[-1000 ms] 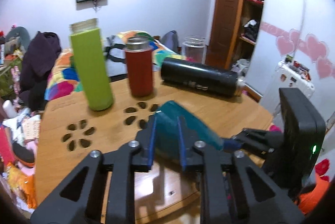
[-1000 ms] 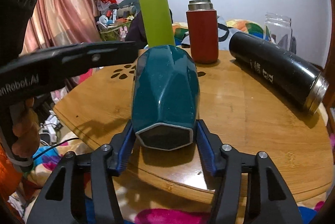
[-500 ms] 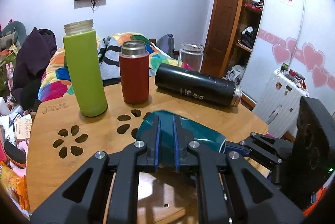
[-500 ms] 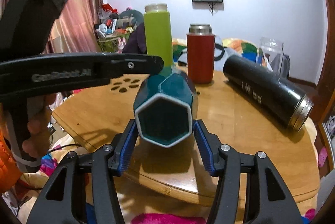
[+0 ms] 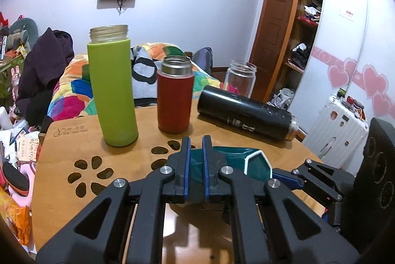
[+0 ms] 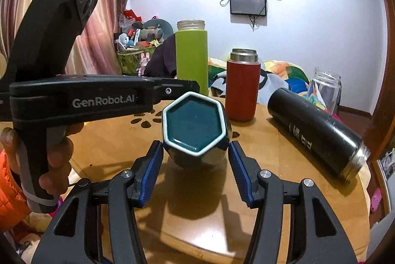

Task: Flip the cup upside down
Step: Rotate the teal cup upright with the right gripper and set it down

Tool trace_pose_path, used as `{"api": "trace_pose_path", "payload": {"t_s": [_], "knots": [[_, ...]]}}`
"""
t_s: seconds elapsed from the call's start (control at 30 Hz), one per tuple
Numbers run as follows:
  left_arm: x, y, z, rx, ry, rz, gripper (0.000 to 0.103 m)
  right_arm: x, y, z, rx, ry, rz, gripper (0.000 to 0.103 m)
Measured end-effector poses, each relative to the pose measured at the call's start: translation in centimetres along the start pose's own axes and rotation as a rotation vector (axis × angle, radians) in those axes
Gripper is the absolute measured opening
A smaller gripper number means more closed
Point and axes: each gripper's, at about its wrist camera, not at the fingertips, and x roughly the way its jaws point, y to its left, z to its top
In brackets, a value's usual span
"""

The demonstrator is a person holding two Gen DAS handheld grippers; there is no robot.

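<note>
The teal faceted cup with a white hexagonal rim lies tilted above the wooden table, its mouth facing the right wrist camera. It also shows in the left wrist view, rim to the right. My left gripper is nearly closed, its tips against the cup's side; it reaches in from the left in the right wrist view. My right gripper has its blue pads spread beside the cup with gaps on both sides, and it shows at the right in the left wrist view.
A green bottle, a red flask and a clear jar stand at the table's far side. A black flask lies on its side at the right. Flower-shaped cutouts mark the tabletop.
The cup has turned from base toward the right wrist camera to mouth toward it. The right pads have opened away from its sides. The left gripper has narrowed.
</note>
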Motion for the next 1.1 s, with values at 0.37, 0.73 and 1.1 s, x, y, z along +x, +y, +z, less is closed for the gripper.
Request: {"api": "trace_pose_path", "payload": {"t_s": [0.37, 0.73, 1.1], "knots": [[1.4, 1.6, 0.6, -0.028, -0.019, 0.022, 0.003, 1.1, -0.3, 0.8, 0.030, -0.002, -0.018, 0.051], [2.7, 2.4, 0.6, -0.052, -0.003, 0.050, 0.002, 1.8, -0.1, 1.1, 0.013, 0.009, -0.049, 0.050], [-0.5, 2.0, 0.0, -0.066, -0.033, 0.103, 0.005, -0.3, -1.2, 1.7, 0.035, 0.000, -0.012, 0.065]]}}
